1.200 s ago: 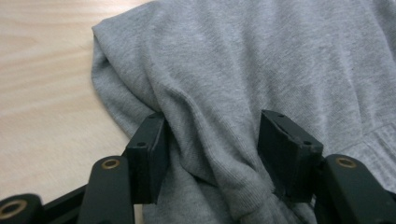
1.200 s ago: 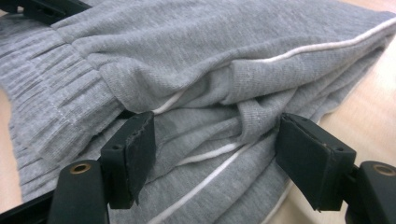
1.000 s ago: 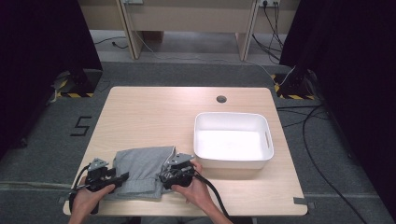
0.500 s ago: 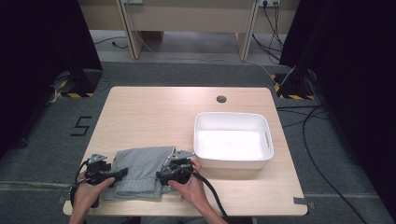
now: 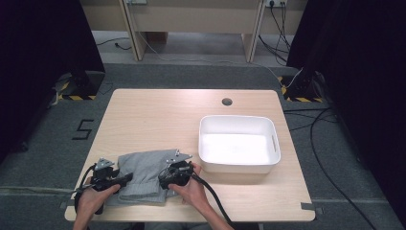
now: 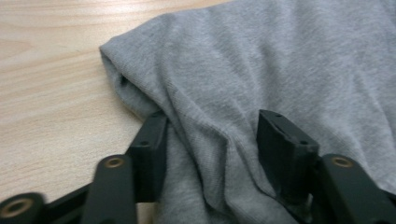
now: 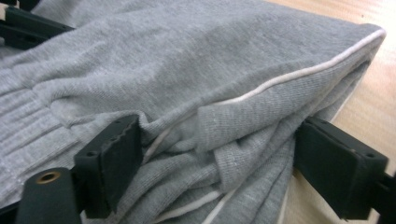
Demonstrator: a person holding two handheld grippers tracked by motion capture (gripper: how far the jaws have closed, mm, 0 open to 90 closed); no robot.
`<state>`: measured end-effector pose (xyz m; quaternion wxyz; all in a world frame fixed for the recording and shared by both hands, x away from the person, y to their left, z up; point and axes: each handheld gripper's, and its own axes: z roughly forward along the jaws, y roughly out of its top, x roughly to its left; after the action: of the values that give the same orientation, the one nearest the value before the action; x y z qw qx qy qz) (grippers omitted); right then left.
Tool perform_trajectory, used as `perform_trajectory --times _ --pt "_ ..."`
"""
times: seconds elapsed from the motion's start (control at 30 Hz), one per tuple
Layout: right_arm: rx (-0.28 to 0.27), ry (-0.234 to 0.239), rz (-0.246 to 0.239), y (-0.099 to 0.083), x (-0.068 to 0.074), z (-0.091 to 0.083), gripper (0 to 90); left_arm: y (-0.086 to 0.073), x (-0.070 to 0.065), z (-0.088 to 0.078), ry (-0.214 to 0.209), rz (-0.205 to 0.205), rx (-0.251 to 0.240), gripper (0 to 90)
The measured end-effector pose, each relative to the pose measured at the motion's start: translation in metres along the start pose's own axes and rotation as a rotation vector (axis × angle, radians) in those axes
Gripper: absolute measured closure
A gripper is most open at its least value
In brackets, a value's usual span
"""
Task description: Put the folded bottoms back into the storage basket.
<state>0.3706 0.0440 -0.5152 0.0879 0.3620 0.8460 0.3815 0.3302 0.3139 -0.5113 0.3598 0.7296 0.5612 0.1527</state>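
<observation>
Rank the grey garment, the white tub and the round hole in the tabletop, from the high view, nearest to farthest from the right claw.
1. The grey garment: the right claw is at its right edge, with fabric between its jaws.
2. The white tub: just to the claw's right, slightly farther up the table.
3. The round hole: beyond the tub, near the table's far edge.

A white tub (image 5: 238,165) sits on the right half of the wooden table (image 5: 153,120). Behind the tub, the table has a small round hole (image 5: 227,101). The floor (image 5: 191,76) is grey, with black cables (image 5: 330,129) on it.
</observation>
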Motion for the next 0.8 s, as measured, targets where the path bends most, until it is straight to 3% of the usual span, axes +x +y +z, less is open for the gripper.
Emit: perform_trajectory --times 0.13,0.23,0.4,0.8 --pt "-0.007 0.007 -0.045 0.002 0.001 0.002 34.5 -0.002 -0.001 0.001 -0.044 -0.02 -0.016 63.8" --pt "-0.021 0.032 -0.056 0.002 0.001 0.003 43.8 -0.003 0.0 0.001 -0.06 -0.027 -0.02 66.9" --pt "-0.05 0.059 -0.035 0.001 0.001 0.005 56.4 -0.003 -0.002 0.001 -0.053 -0.011 -0.021 69.5" --pt "-0.104 0.054 -0.097 0.004 0.002 -0.004 67.5 0.002 -0.007 -0.009 -0.047 0.021 -0.061 73.4"
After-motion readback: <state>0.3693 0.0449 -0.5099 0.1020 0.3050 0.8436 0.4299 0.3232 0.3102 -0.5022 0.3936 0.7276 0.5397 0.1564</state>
